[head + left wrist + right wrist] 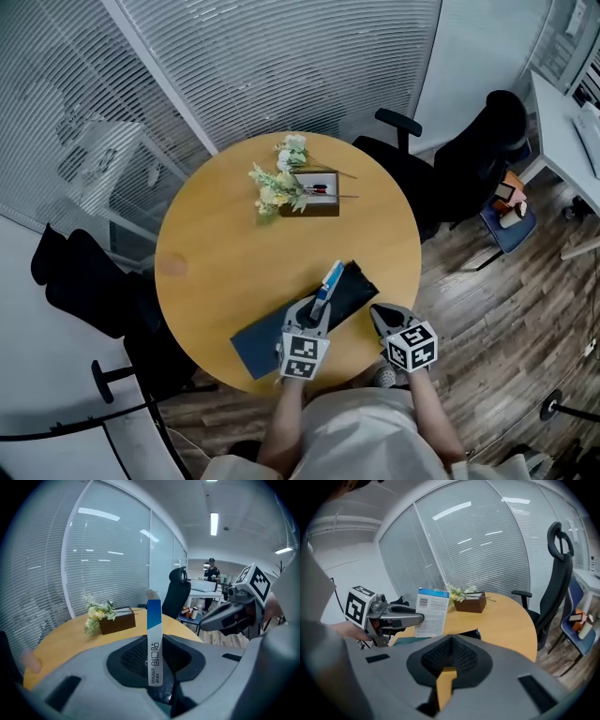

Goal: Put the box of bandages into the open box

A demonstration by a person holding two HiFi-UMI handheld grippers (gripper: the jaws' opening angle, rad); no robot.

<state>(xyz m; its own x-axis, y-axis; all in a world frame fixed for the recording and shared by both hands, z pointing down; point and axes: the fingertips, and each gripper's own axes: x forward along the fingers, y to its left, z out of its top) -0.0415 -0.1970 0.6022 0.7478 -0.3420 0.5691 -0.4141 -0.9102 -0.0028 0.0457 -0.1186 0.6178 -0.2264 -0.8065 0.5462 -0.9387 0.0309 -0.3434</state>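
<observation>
The bandage box (330, 278), blue and white, stands upright over the table's near part with my left gripper (319, 307) shut on its lower end. In the left gripper view the bandage box (154, 639) shows edge-on between the pads. Under it lies the dark open box (281, 328), flat, navy with a black end, near the front edge. My right gripper (382, 319) hovers just right of that box, jaws together and holding nothing. From the right gripper view (451, 641) I see the bandage box's (431, 611) printed back in the left gripper (410, 617).
The round wooden table (216, 244) carries a brown tissue box (314, 194) with flowers (278, 183) at its far side. A black office chair (469, 159) stands at the right, dark chairs (84, 281) at the left. Glass walls with blinds lie behind.
</observation>
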